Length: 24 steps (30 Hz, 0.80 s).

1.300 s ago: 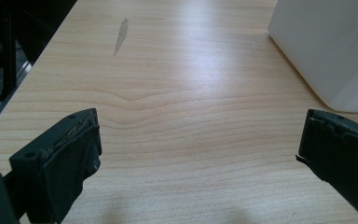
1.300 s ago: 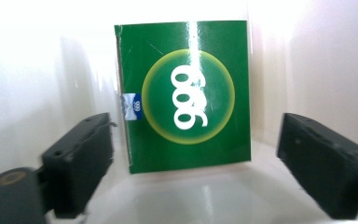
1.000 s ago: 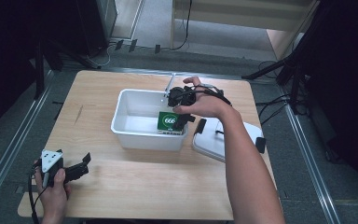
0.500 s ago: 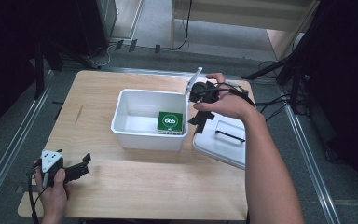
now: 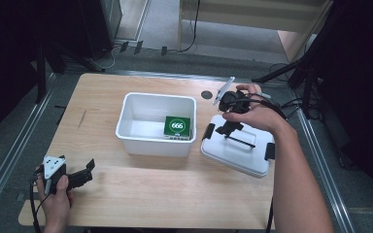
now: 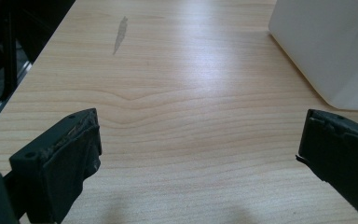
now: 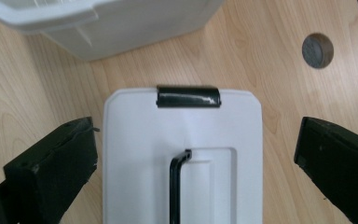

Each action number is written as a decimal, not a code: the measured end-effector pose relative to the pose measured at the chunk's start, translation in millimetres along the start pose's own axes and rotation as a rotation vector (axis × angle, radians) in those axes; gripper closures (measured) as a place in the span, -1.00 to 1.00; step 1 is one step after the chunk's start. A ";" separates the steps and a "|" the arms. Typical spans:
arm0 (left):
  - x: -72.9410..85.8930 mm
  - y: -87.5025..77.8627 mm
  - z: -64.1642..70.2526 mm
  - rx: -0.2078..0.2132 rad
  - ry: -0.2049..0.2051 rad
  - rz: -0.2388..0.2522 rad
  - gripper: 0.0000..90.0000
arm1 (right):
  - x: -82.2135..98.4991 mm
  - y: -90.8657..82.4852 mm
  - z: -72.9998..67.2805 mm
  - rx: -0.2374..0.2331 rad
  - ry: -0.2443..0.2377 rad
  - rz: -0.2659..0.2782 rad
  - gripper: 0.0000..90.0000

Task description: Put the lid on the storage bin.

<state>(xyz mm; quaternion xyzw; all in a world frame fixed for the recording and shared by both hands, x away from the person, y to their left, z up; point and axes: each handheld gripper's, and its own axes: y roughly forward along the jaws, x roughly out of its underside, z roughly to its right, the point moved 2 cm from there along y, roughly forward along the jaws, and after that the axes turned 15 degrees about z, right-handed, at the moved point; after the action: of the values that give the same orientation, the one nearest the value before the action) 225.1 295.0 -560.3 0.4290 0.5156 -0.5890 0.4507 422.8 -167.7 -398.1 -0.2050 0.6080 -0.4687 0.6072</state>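
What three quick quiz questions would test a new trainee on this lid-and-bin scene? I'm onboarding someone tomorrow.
1. True or false: the white lid sits on top of the white bin.
2. Multiple choice: what lies inside the bin? A) a green box marked 666 B) a red cup C) a black cable
3. Short answer: which gripper hangs over the lid's black handle, and how do its jaws stand?

Key
1. False: the lid lies on the wooden table, beside the bin.
2. A
3. The right gripper, jaws wide open on either side of the lid. The left gripper is also open, over bare table near the front edge.
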 end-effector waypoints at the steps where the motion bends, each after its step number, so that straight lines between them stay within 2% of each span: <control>1: 0.0 0.1 0.1 0.000 0.001 0.001 -1.00 | 3.7 -0.7 0.5 0.002 0.006 -0.007 -1.00; 5: 0.1 -0.1 0.4 0.001 0.005 0.000 -1.00 | 21.3 -2.1 2.0 0.011 0.013 -0.040 -1.00; 11: 0.1 0.3 0.4 -0.001 0.005 0.001 -1.00 | 38.6 -1.5 1.2 0.017 0.015 -0.054 -1.00; 13: 0.1 0.2 0.4 -0.002 0.003 0.001 -1.00 | 47.5 -1.2 1.6 0.008 0.043 -0.059 -1.00; 16: 0.1 0.1 0.4 -0.001 0.007 0.000 -1.00 | 53.3 -0.1 2.0 0.018 0.053 -0.064 -0.99; 20: 0.1 0.2 0.4 -0.001 0.004 0.002 -1.00 | 66.6 5.0 0.4 0.037 0.056 -0.093 -0.87; 24: 0.1 0.2 0.5 -0.001 0.004 0.002 -1.00 | 73.9 8.2 -0.2 0.053 0.058 -0.094 -0.75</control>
<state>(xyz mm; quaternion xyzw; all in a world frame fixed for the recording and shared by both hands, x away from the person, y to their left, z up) 225.2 294.5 -560.3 0.4305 0.5164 -0.5874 0.4505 412.0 -224.2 -445.2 -0.2033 0.6024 -0.5183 0.5720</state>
